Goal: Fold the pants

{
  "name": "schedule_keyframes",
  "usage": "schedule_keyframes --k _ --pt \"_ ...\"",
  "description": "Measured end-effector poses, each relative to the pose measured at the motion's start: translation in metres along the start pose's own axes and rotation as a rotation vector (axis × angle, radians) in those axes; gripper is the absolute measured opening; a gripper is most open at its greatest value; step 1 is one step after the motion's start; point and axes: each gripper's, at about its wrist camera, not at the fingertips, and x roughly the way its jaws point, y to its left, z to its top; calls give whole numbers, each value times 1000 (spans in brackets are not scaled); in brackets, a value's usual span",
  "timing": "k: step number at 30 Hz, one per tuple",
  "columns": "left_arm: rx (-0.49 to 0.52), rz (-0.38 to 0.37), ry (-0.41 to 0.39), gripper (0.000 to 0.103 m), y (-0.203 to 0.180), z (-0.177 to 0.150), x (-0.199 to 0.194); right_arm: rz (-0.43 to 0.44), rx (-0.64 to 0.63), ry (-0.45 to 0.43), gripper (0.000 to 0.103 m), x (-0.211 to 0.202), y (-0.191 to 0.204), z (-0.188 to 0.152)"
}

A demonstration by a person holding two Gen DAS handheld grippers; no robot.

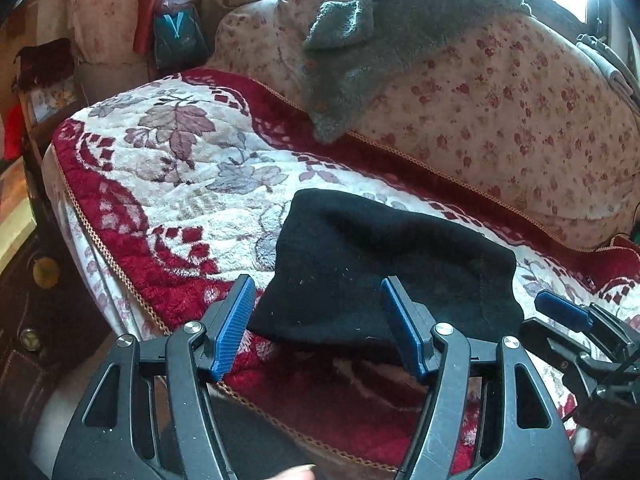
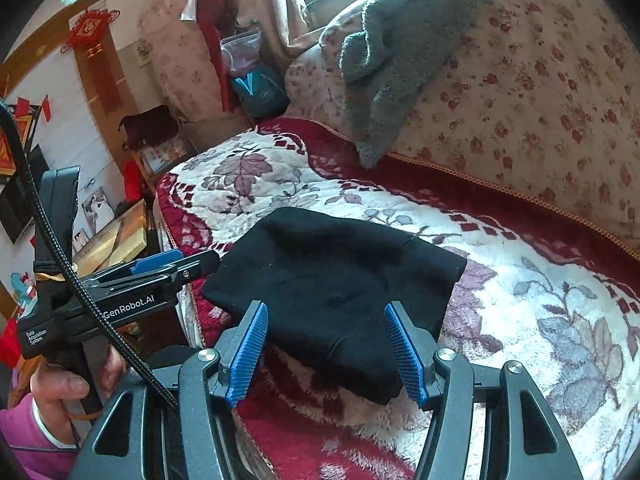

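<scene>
The black pants (image 1: 360, 264) (image 2: 340, 272) lie folded into a compact bundle on the red and white floral blanket (image 1: 180, 168) (image 2: 540, 300), near the sofa's front edge. My left gripper (image 1: 318, 284) hovers over the bundle's near edge with its blue pads wide apart and nothing pinched. In the right wrist view the left gripper (image 2: 192, 264) comes in from the left, level with the pants' left corner. My right gripper (image 2: 326, 308) is open over the near side of the bundle, pads clear of the cloth. One of the right gripper's blue fingers (image 1: 564, 310) shows at the pants' right side.
A grey fleece garment (image 1: 380, 40) (image 2: 400, 60) hangs over the flowered sofa back (image 1: 500, 120) (image 2: 540, 80). A blue bag (image 1: 176, 36) and cluttered furniture stand past the sofa's far end. A hand (image 2: 60, 392) in a pink sleeve holds the left gripper's handle.
</scene>
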Motion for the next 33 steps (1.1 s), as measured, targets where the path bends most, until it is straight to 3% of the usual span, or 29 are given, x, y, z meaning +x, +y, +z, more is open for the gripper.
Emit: schedule_keyframes --k 33 --pt "6 34 14 65 -4 -5 -1 16 13 17 60 7 4 -1"
